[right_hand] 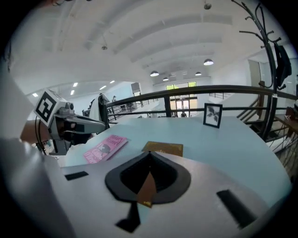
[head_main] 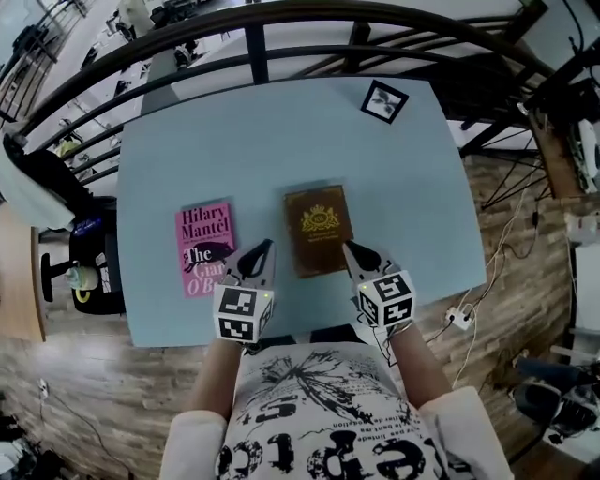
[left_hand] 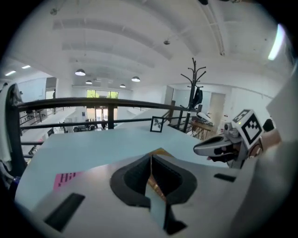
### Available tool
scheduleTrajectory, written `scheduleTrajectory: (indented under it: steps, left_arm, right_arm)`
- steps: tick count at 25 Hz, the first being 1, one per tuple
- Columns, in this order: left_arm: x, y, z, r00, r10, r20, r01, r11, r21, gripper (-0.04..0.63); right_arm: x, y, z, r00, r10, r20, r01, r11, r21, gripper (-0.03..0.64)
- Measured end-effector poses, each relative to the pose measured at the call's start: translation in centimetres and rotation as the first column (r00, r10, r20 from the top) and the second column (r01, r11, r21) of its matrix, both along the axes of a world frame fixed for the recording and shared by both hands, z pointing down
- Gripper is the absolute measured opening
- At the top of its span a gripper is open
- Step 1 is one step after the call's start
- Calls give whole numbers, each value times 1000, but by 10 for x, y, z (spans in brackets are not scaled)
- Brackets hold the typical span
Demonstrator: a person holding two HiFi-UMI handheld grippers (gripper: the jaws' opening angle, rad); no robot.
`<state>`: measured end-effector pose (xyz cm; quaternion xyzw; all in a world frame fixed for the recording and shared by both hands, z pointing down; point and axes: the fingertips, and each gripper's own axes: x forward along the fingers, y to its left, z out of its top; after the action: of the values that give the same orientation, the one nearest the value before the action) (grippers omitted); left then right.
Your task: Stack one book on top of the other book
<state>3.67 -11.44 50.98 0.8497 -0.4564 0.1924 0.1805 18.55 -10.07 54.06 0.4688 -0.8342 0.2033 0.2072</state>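
A pink paperback (head_main: 203,247) lies flat on the pale blue table (head_main: 281,141), left of centre. A brown book with a gold crest (head_main: 319,229) lies flat just right of it, a gap between them. My left gripper (head_main: 267,247) is shut and empty, its tips between the two books near their lower edges. My right gripper (head_main: 349,248) is shut and empty at the brown book's lower right corner. The right gripper view shows the pink paperback (right_hand: 105,148) and the brown book (right_hand: 163,148) ahead of the shut jaws; the left gripper view shows the pink paperback's edge (left_hand: 67,178).
A small framed picture (head_main: 382,101) stands at the table's far right corner. A dark railing (head_main: 281,28) curves behind the table. A chair (head_main: 89,267) sits off the left edge. Wooden floor with cables (head_main: 506,272) lies to the right.
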Motion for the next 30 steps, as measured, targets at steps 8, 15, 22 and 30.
scheduleTrajectory:
  steps: [8, 15, 22, 30]
  left_arm:
    - [25, 5, 69, 995, -11, -98, -13, 970, -244, 14]
    - [37, 6, 94, 988, -66, -143, 16, 946, -325, 199]
    - [42, 2, 114, 987, -106, -120, 55, 927, -372, 204]
    - [52, -7, 144, 983, -155, -104, 93, 891, -445, 212]
  right_arm:
    - [11, 2, 80, 997, -71, -30, 61, 970, -235, 210]
    - [26, -30, 112, 998, 20, 52, -1, 939, -344, 344]
    - [16, -40, 134, 988, -12, 154, 79, 896, -436, 293]
    - [15, -39, 136, 982, -33, 185, 116, 882, -456, 264]
